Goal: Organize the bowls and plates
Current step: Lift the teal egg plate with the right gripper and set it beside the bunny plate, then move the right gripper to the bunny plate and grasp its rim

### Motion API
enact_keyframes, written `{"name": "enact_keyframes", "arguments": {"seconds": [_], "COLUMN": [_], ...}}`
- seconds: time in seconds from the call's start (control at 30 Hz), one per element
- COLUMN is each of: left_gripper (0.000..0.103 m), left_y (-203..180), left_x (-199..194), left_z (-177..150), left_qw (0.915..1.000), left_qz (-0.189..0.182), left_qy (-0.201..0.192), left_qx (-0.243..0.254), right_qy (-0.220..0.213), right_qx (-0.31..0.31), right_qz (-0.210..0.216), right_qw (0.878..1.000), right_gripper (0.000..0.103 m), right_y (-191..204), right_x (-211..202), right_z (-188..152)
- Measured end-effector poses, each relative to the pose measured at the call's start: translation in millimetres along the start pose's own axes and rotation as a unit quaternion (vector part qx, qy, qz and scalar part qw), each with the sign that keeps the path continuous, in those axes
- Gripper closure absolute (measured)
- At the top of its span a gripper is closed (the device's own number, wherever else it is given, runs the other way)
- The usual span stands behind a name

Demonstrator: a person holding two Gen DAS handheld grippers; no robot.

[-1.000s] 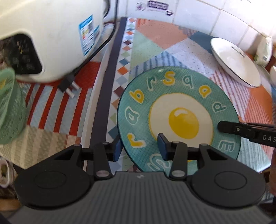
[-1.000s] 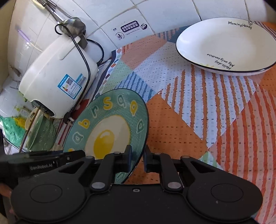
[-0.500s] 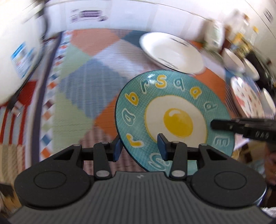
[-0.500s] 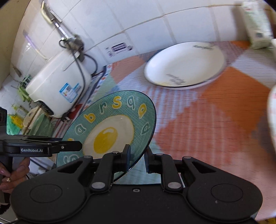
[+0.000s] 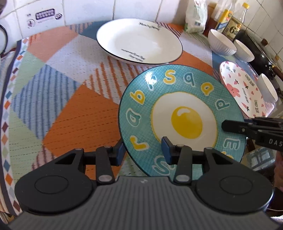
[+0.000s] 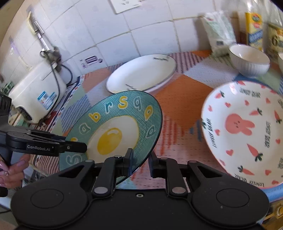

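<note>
A teal plate with a fried-egg picture (image 5: 182, 120) is held in the air above the patterned cloth, gripped by both grippers. My left gripper (image 5: 144, 150) is shut on its near left rim. My right gripper (image 6: 140, 161) is shut on its right rim; the plate also shows in the right wrist view (image 6: 115, 131). A large white plate (image 5: 139, 40) lies behind it. A pink bunny plate (image 6: 247, 131) lies to the right. White bowls (image 5: 222, 42) stand at the back right.
A white rice cooker (image 6: 35, 93) with its cord stands at the far left. Bottles and a bag (image 5: 196, 16) line the tiled wall at the back right. A dark wok (image 5: 256, 47) sits at the far right edge.
Both grippers have carried the teal plate to the right, away from the rice cooker, toward the bunny plate and bowls. The grip on the plate is unchanged.
</note>
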State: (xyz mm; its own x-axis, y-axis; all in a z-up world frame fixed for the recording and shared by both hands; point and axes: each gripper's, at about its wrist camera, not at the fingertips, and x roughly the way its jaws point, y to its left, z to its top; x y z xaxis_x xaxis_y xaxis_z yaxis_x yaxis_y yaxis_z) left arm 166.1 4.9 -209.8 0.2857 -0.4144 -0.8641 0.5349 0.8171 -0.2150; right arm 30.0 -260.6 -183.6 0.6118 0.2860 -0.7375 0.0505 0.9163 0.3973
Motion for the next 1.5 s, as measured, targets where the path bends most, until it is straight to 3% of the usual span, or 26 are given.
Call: {"name": "enact_keyframes", "arguments": {"seconds": [0.47,0.6,0.73,0.8,1.0,1.2,1.5], "left_gripper": [0.063,0.063,0.062,0.057,0.048,0.043,0.034], "left_y": [-15.7,-18.6,-22.4,-24.9,-31.8,-64.7,-112.4], "left_x": [18.6,20.4,14.7,8.2,-17.3,-46.3,-91.1], "left_z": [4.4,9.0,10.3,11.2,10.4,8.9,2.3], "left_qw": [0.9994,0.998,0.9969,0.9957,0.9916,0.9941,0.9981], "left_qz": [0.009,0.023,0.038,0.057,0.082,0.088,0.05], "left_qy": [0.032,0.05,0.049,0.042,0.036,0.05,0.035], "left_qx": [-0.009,-0.03,-0.048,-0.059,-0.094,-0.04,-0.009], "right_qy": [0.009,0.018,0.037,0.029,-0.022,-0.079,-0.121], "right_qx": [-0.036,-0.051,-0.079,-0.077,-0.056,-0.059,-0.058], "right_qz": [-0.021,-0.043,-0.083,-0.095,-0.091,-0.098,-0.08], "right_qw": [0.999,0.998,0.993,0.992,0.994,0.99,0.988], "right_gripper": [0.079,0.078,0.069,0.068,0.04,0.033,0.03], "right_y": [-15.9,-11.6,-1.5,1.5,4.5,14.6,25.0], "right_x": [8.4,11.1,15.4,11.4,-25.0,-68.9,-127.7], "right_z": [-3.1,-0.6,-0.3,-1.3,0.4,0.9,-16.7]}}
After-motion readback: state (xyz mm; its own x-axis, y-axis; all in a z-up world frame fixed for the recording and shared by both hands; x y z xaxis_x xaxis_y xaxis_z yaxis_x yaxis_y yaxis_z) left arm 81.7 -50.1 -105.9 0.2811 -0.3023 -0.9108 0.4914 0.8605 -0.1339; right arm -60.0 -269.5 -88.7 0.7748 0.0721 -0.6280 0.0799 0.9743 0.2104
